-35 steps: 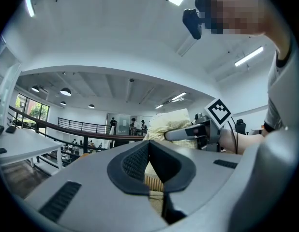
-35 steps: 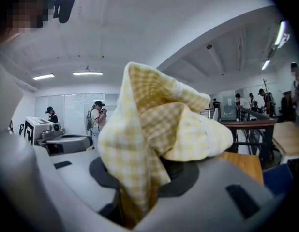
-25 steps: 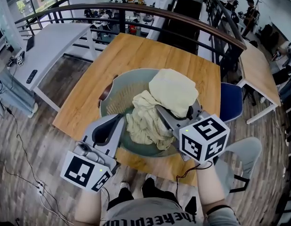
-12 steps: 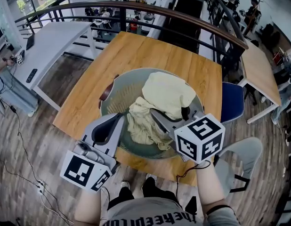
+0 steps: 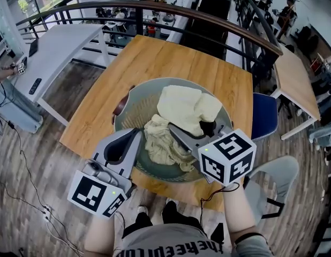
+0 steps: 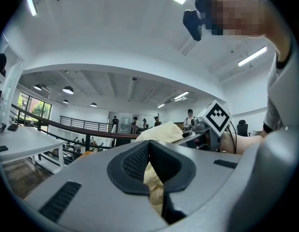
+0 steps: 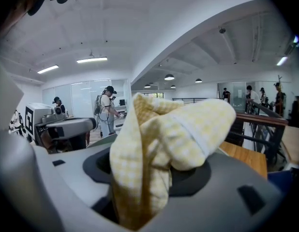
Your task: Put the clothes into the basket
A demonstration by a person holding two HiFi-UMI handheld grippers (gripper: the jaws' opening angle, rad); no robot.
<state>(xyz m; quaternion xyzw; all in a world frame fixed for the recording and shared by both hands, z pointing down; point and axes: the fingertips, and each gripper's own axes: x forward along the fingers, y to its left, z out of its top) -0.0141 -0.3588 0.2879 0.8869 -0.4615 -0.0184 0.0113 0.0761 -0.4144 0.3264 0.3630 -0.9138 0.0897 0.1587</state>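
Observation:
A round grey-green basket (image 5: 128, 103) stands on the wooden table (image 5: 155, 58). In it lie a pale yellow checked garment (image 5: 184, 107), spread at the back, and a crumpled yellow cloth (image 5: 163, 143) at the front. My right gripper (image 5: 192, 128) reaches over the basket's near right side. Its jaws are opening, and a fold of the checked garment (image 7: 178, 129) still hangs loose between them. My left gripper (image 5: 134, 135) rests at the basket's near left rim with its jaws together. Yellow cloth (image 6: 154, 182) shows through the slit below its pads (image 6: 135, 163).
A blue chair (image 5: 263, 114) stands right of the table and a grey chair (image 5: 278, 181) sits by my right arm. A dark railing (image 5: 155, 9) curves behind the table. A white desk (image 5: 58, 47) is at the left. People stand far off.
The checked garment has sunk from a raised bundle to lie flatter and further left in the basket. The right gripper's jaws have widened. The left gripper has not moved.

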